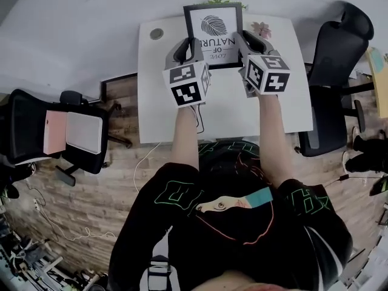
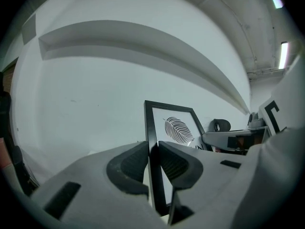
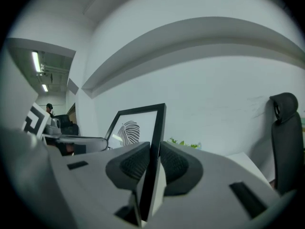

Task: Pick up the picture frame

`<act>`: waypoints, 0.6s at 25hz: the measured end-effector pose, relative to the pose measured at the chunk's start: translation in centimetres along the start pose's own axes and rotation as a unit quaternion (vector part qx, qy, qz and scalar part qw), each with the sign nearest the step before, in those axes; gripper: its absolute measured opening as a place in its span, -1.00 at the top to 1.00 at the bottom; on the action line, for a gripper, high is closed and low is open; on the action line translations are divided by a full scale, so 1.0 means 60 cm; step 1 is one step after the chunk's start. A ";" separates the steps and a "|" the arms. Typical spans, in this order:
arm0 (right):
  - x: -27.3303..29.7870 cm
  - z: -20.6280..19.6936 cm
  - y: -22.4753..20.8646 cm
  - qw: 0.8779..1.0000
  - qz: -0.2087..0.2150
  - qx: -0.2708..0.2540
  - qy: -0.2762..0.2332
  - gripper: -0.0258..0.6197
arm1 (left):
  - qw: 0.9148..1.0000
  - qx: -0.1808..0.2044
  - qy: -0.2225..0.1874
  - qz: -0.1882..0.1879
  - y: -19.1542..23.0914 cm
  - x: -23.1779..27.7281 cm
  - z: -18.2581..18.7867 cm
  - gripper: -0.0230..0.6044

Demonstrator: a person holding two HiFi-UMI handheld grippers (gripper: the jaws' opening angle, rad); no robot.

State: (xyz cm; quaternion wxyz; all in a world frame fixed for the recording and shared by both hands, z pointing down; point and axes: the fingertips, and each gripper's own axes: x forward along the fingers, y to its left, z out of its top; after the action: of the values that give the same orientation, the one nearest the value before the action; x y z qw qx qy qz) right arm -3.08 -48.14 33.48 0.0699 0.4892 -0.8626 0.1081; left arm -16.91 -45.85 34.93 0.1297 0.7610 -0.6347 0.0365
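Observation:
A black picture frame (image 1: pixel 213 23) with a leaf print and lettering hangs above the white table (image 1: pixel 224 111), gripped on both side edges. My left gripper (image 1: pixel 187 48) is shut on its left edge, and in the left gripper view the dark pads clamp the black frame (image 2: pixel 153 128) edge. My right gripper (image 1: pixel 247 46) is shut on the right edge; the right gripper view shows the frame (image 3: pixel 157 132) edge pinched between the pads. The other gripper (image 2: pixel 228 138) shows across the print from the left gripper view.
A black office chair (image 1: pixel 333 71) stands right of the table, another chair (image 1: pixel 66 132) with a pink and white pad at the left. A small plant (image 1: pixel 262 29) and a round cable port (image 1: pixel 157 34) sit at the table's far edge. A white wall lies behind.

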 end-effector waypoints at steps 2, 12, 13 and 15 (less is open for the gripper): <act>-0.005 0.015 0.000 1.000 -0.002 0.001 -0.012 0.69 | 1.000 0.005 -0.012 -0.006 -0.004 -0.002 0.016 0.70; -0.027 0.077 0.013 0.997 -0.008 -0.004 -0.073 0.69 | 0.997 0.035 -0.069 -0.025 -0.013 -0.021 0.088 0.69; -0.030 0.080 0.015 0.997 -0.010 -0.006 -0.076 0.69 | 0.996 0.037 -0.073 -0.027 -0.013 -0.023 0.091 0.70; -0.034 0.084 0.017 0.997 -0.013 -0.012 -0.081 0.69 | 0.996 0.040 -0.077 -0.028 -0.014 -0.026 0.095 0.70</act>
State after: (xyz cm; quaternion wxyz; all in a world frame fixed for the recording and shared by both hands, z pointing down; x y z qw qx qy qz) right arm -3.00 -47.24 28.04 0.0064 0.5064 -0.8604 0.0570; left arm -17.03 -45.61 29.00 0.0510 0.7838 -0.6189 -0.0004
